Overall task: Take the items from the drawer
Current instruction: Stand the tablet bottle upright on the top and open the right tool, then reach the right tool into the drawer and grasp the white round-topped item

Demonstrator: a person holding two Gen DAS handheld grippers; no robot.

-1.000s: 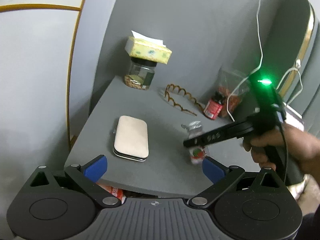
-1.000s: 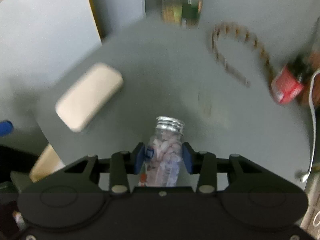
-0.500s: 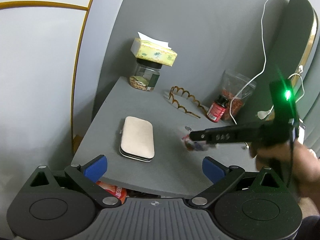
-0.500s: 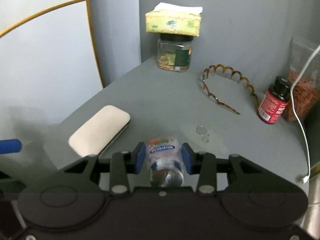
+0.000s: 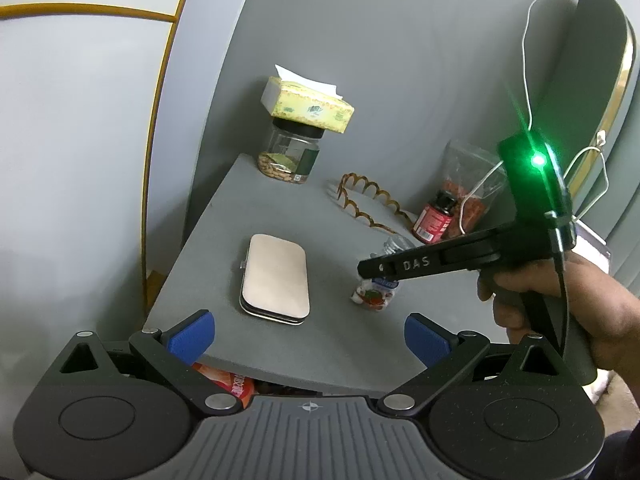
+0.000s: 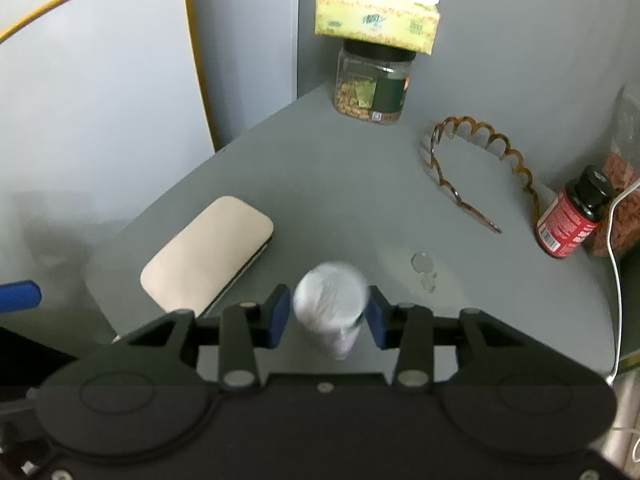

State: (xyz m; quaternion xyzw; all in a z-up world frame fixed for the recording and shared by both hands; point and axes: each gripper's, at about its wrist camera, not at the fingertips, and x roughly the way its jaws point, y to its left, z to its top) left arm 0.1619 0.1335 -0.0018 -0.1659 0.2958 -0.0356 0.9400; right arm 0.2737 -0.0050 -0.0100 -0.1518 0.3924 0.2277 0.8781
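Observation:
A small clear bottle (image 5: 376,294) of white pills with a silver cap stands upright on the grey table top (image 5: 320,240). My right gripper (image 5: 374,270) reaches over it from the right, held in a person's hand. In the right wrist view the bottle (image 6: 330,304) sits between the blue pads with a thin gap on each side. The right gripper (image 6: 328,314) has its jaws opening and does not press on the bottle. My left gripper (image 5: 308,338) hangs open and empty over the table's front edge. Under that edge a red packet (image 5: 228,382) shows in the open drawer.
A beige flat case (image 5: 276,280) lies left of the bottle. At the back stand a nut jar (image 5: 290,156) with a tissue pack (image 5: 308,106) on top, a brown wavy hairband (image 5: 372,204), a red bottle (image 5: 434,218) and a snack bag (image 5: 468,196). A white cable (image 6: 616,280) hangs at the right.
The right gripper has set the bottle upright on the table top, and its pads have spread off the bottle's sides. The left gripper has stayed where it was.

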